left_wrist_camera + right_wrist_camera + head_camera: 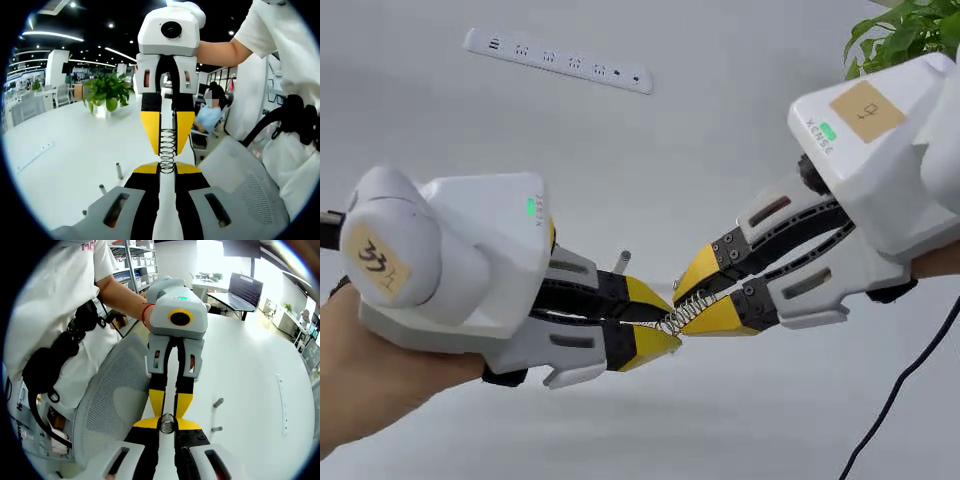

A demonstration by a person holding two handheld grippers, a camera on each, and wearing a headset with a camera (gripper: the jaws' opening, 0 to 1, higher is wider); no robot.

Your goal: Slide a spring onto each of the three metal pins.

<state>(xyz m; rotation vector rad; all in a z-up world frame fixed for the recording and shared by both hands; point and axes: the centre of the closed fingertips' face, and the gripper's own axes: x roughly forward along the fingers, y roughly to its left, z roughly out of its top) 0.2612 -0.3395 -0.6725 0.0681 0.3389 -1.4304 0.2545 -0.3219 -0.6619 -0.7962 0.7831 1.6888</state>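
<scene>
In the middle of the frame the right gripper [683, 311] is pinching the spring [692, 306], whose long axis is pointing lower left toward the left gripper [671, 322], which is apparently clamping a thin pin [636, 322].

Probably an office: white desk [250, 365], laptop [245, 290], mesh chair [112, 400], plant [107, 92].

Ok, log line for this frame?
left tool: shut on spring | right tool: shut on spring | spring: midair, tip to tip | two pins: bare, on table
</scene>
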